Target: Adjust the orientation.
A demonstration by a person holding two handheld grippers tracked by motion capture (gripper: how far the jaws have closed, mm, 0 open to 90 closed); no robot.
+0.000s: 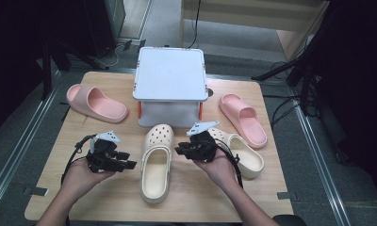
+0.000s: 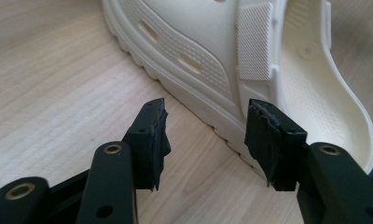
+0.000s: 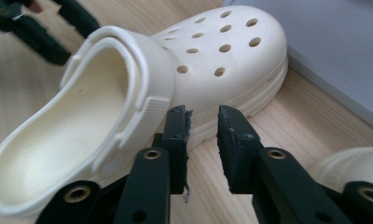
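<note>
cream clog (image 1: 156,162) is flanked on the table (image 1: 106,193) by left tongs (image 1: 128,165) and right tongs (image 1: 179,150), both held open and empty.

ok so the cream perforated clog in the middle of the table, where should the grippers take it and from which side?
Probably by the side walls at mid-length. The cream perforated foam clog lies upright, toe toward the grey box, with both flanks free. The left gripper and right gripper, both open, already face opposite sides. The raised rim beside the folded strap looks thin enough to pinch.
</note>
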